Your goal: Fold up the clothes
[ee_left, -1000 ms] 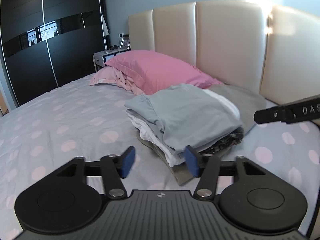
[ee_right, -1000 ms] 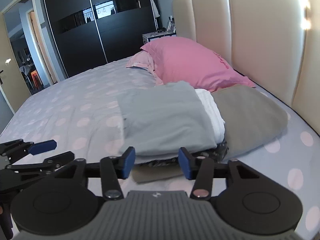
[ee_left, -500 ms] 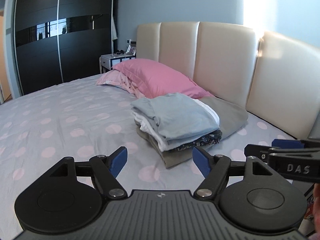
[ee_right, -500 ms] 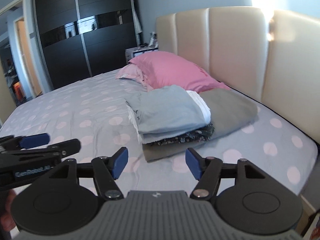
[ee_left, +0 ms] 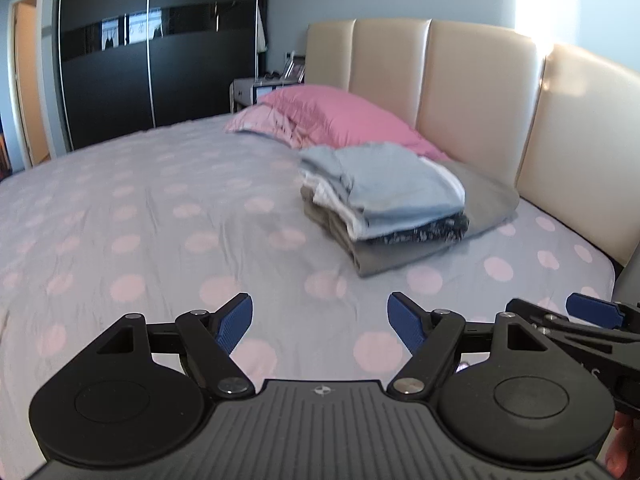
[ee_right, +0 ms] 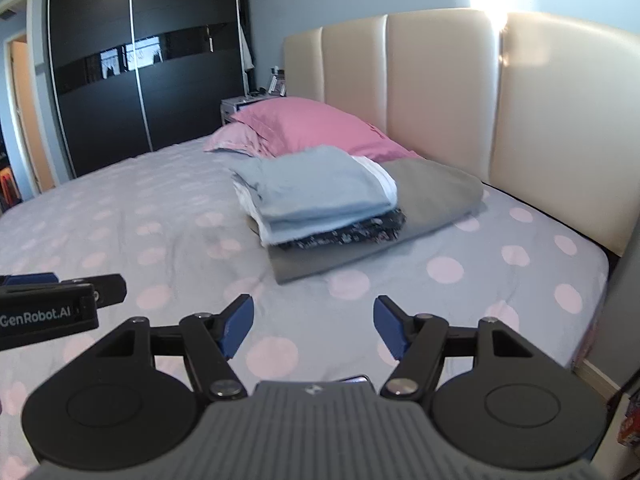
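Note:
A stack of folded clothes (ee_left: 392, 196) lies on the bed near the headboard, with a light blue garment on top, white and dark patterned layers under it and a grey-olive piece at the bottom; it also shows in the right wrist view (ee_right: 320, 196). My left gripper (ee_left: 320, 322) is open and empty, held above the sheet well short of the stack. My right gripper (ee_right: 313, 326) is open and empty, also back from the stack. Each gripper appears at the edge of the other's view.
The bed has a grey sheet with pink dots (ee_left: 140, 216). A pink pillow (ee_left: 332, 116) and a grey pillow (ee_right: 436, 188) lie against the beige padded headboard (ee_right: 440, 80). A black wardrobe (ee_left: 152, 52) and a nightstand (ee_left: 256, 90) stand beyond. The bed's right edge (ee_right: 600, 280) is close.
Both grippers have pulled back from the stack of clothes and opened wider. The stack now lies farther off in both views.

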The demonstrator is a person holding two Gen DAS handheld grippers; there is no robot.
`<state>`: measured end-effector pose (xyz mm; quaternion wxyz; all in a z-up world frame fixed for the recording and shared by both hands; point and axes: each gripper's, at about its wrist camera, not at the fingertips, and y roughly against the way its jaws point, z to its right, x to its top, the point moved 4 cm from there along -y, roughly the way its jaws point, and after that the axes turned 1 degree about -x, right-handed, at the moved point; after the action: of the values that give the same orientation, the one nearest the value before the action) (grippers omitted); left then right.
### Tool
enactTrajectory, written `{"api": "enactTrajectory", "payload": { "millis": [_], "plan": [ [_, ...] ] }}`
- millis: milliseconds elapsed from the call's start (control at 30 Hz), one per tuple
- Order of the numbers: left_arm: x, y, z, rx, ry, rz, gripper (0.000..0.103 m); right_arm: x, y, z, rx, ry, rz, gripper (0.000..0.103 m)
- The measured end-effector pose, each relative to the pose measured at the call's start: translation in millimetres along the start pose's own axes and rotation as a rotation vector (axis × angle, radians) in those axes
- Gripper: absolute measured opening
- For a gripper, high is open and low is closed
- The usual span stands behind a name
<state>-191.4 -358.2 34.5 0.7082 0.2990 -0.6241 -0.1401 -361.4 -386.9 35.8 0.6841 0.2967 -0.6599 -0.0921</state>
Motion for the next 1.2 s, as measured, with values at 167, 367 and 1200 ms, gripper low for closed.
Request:
{"api": "enactTrajectory", "payload": {
  "millis": [167,367,1200],
  "plan": [
    [-16.1,-12.2,1.4,0.010,0.003,-0.035,0.074,-6.1,-10.3,-5.2,0.015,0.002,-0.030,0.069],
    [-17.8,-16.8,3.6,0.031,-0.008,-0.033,0.074,-4.7,-11.2,-9.0,0.017,0.009,-0.007,0.069],
    [-10.9,-11.0,9.2,0.031,-0.026,-0.021,0.074,-8.6,-12.7,-10.8,0.013,0.021,-0.011,0.070]
  ]
}}
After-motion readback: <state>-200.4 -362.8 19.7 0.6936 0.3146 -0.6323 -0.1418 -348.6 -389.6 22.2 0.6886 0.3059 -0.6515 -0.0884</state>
